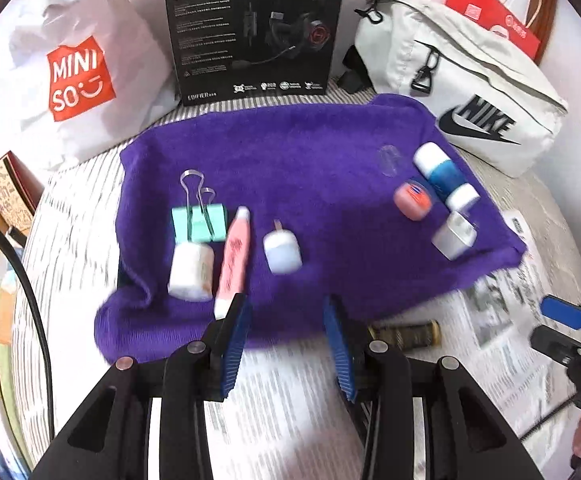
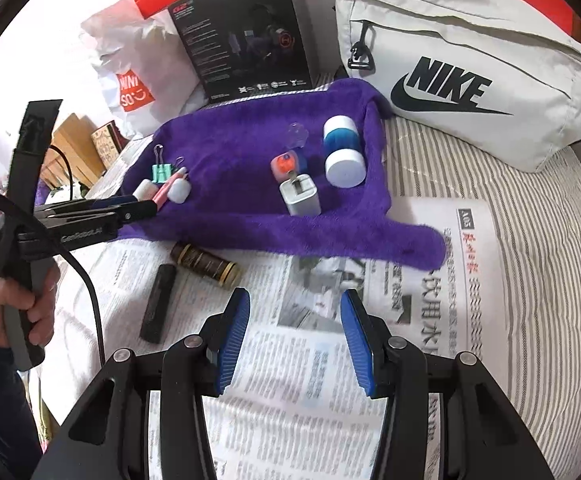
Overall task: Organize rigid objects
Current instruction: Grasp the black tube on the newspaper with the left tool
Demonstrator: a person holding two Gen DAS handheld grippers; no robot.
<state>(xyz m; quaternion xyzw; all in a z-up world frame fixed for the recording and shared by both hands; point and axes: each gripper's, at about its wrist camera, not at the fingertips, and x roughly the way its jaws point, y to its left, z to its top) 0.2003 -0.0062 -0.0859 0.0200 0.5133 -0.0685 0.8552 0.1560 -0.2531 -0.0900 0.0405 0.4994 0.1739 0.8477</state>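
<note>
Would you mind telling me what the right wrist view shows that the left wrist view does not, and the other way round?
Only the right wrist view shows the black stick on the newspaper, the hand gripping the left claw's handle, and the right claw open over the newspaper, nothing between its pads.

Only the left wrist view shows the left claw head-on, open and empty at the towel's near edge.

Both show the purple towel with the green binder clip, pink pen, white charger and blue-and-white container, plus the dark bottle.
</note>
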